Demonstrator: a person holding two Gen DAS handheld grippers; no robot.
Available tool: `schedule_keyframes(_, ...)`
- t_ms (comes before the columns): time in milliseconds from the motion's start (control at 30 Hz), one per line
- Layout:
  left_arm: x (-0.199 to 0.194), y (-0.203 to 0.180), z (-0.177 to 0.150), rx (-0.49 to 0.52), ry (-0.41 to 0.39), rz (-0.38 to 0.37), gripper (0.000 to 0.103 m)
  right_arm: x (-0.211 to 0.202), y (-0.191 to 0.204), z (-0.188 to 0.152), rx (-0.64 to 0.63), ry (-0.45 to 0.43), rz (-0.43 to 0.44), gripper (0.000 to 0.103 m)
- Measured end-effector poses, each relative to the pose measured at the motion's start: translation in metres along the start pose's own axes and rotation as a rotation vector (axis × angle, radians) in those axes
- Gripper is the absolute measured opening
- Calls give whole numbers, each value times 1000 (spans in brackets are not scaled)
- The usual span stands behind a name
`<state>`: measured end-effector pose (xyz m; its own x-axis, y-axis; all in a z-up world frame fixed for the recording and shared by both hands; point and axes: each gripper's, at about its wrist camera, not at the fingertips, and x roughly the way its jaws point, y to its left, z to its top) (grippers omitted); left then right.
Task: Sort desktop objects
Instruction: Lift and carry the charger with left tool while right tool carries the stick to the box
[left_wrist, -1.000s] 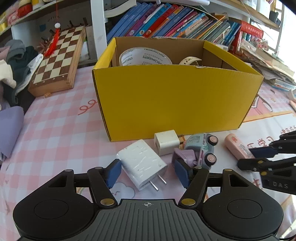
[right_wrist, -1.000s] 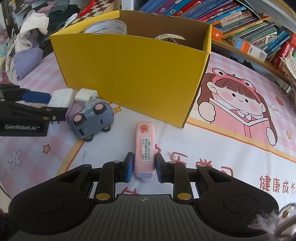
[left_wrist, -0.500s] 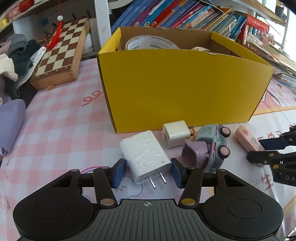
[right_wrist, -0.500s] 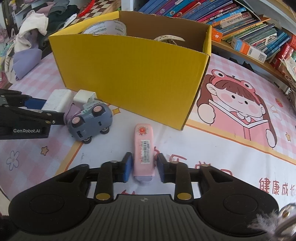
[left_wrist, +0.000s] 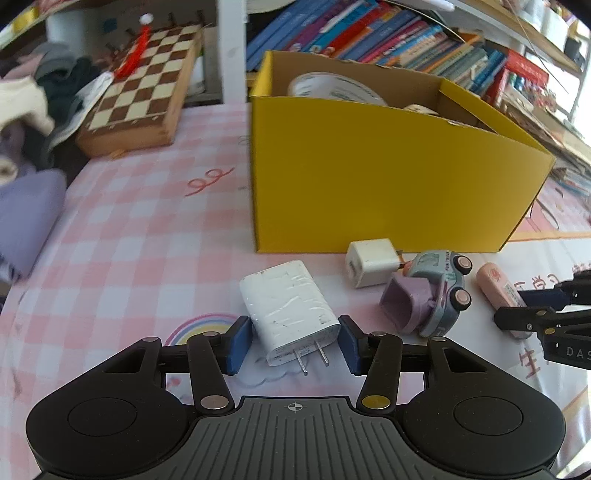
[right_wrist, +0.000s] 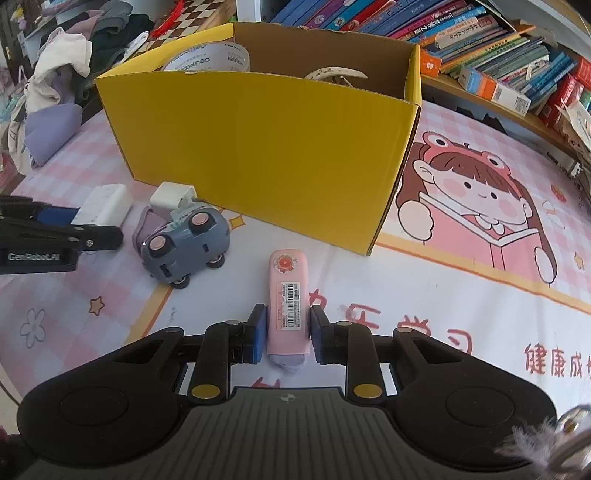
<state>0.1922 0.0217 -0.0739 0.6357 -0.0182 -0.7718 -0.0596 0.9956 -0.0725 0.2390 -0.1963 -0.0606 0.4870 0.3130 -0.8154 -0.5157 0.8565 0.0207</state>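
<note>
left hand-held gripper (left_wrist: 293, 341) brackets white charger (left_wrist: 290, 310), unclenched; right hand-held gripper (right_wrist: 286, 334) straddles pink case (right_wrist: 288, 299), released

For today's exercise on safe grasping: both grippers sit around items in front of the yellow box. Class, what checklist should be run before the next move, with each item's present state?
1. Left hand-held gripper straddles the large white charger: ok.
2. Left pads touching charger: not ok, gaps show.
3. Right hand-held gripper straddles the pink case: ok.
4. Right grip firm: cannot tell.
5. Toy car apart from left fingers: ok.
6. Yellow box open-topped, with room for more: ok.
</note>
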Motion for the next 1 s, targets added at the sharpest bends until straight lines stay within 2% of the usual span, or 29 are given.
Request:
schedule_keyframes(200, -24, 17, -3, -64, -35, -19, 49, -15, 5, 3, 31, -43, 13, 23)
schedule_keyframes(467, -57, 26, 8, -94, -131, -59, 49, -42, 9, 13, 62, -121, 13, 23)
schedule_keyframes(767, -91, 8, 38, -19, -302, -94, 49, -79, 7, 37, 31, -271, -9, 23)
schedule_keyframes(1000, -92, -8, 68, 17, -364, -115, 49, -83, -5, 70, -3, -333, 0, 23)
